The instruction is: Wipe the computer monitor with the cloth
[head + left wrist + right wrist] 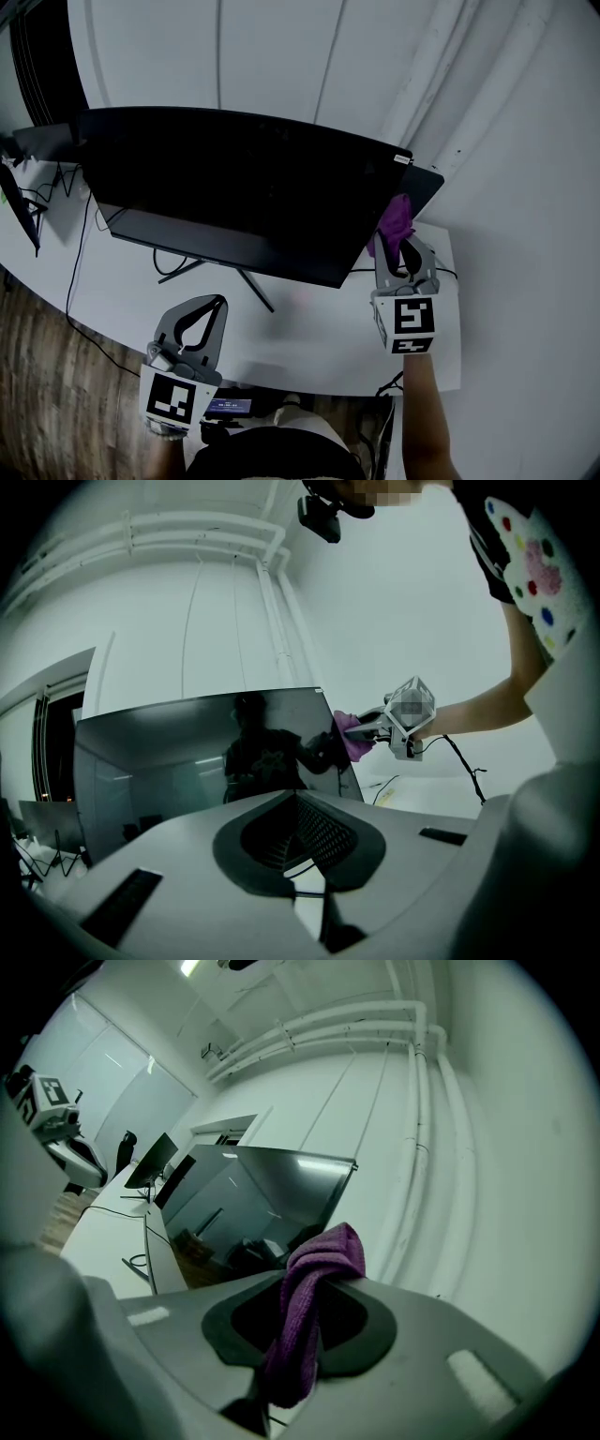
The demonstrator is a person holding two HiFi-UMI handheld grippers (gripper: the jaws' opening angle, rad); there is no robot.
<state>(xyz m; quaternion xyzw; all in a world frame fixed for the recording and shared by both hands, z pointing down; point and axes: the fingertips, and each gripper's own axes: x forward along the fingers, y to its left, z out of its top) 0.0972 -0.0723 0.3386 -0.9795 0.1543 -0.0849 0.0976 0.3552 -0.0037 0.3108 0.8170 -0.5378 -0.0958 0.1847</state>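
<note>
A wide black monitor [244,192] stands on the white desk [309,337], screen dark. My right gripper [397,242] is shut on a purple cloth [394,225], and the cloth sits right by the monitor's right edge near the top corner. In the right gripper view the cloth [309,1307] bunches between the jaws with the screen [253,1204] just to the left. My left gripper [208,305] rests shut low in front of the monitor stand, holding nothing. The left gripper view shows the screen [206,752] and the cloth [353,735] at its right edge.
The monitor stand's legs [253,286] and cables [173,267] lie on the desk under the screen. A second dark screen [42,141] stands at far left. A cable [75,272] hangs over the desk's front edge. White wall with pipes [412,84] is behind.
</note>
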